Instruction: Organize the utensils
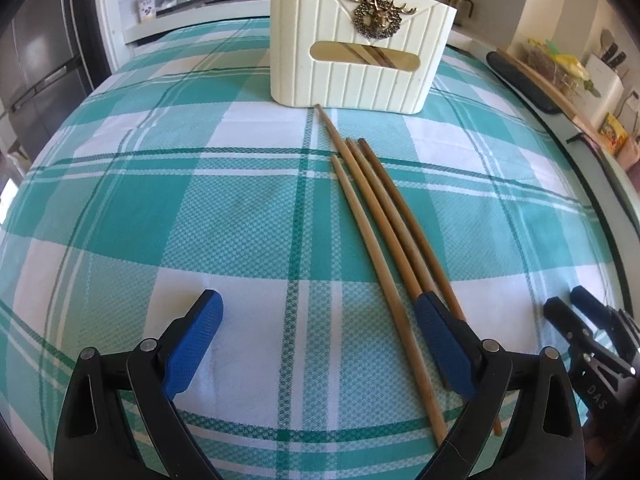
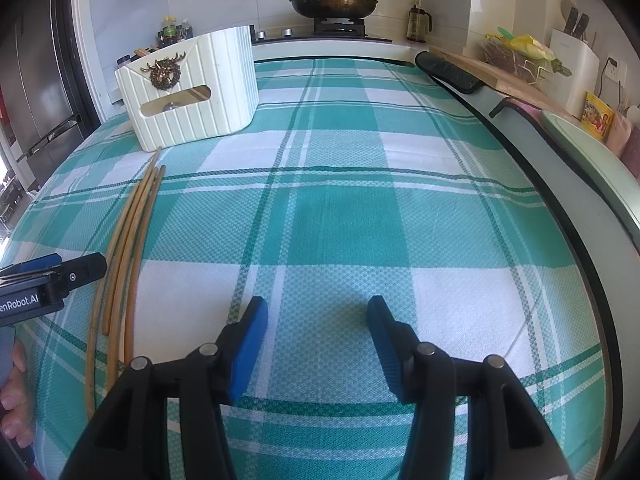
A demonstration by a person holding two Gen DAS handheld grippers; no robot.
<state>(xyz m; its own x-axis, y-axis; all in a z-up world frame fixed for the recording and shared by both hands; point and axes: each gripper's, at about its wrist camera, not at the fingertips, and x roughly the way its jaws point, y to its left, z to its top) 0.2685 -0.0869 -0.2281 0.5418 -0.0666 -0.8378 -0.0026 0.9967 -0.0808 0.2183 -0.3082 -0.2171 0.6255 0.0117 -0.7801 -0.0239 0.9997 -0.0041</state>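
the left tongs (image 1: 316,328) hover wide apart over the teal-and-white plaid tablecloth (image 1: 160,208) on the bench, gripping nothing; their right pad sits over the near part of four loose wooden chopsticks (image 1: 384,232). these lie side by side, tips pointing far toward the cream ribbed utensil holder (image 1: 356,68) (brass deer emblem on its front), the longest nearly touching its base. more chopsticks stand inside it, seen through its slot. to the right, the right tongs (image 2: 318,320) are also spread apart and hold nothing, above bare cloth well right of the chopsticks. far behind, a lidded frying pan (image 2: 334,4) sits on the stove.
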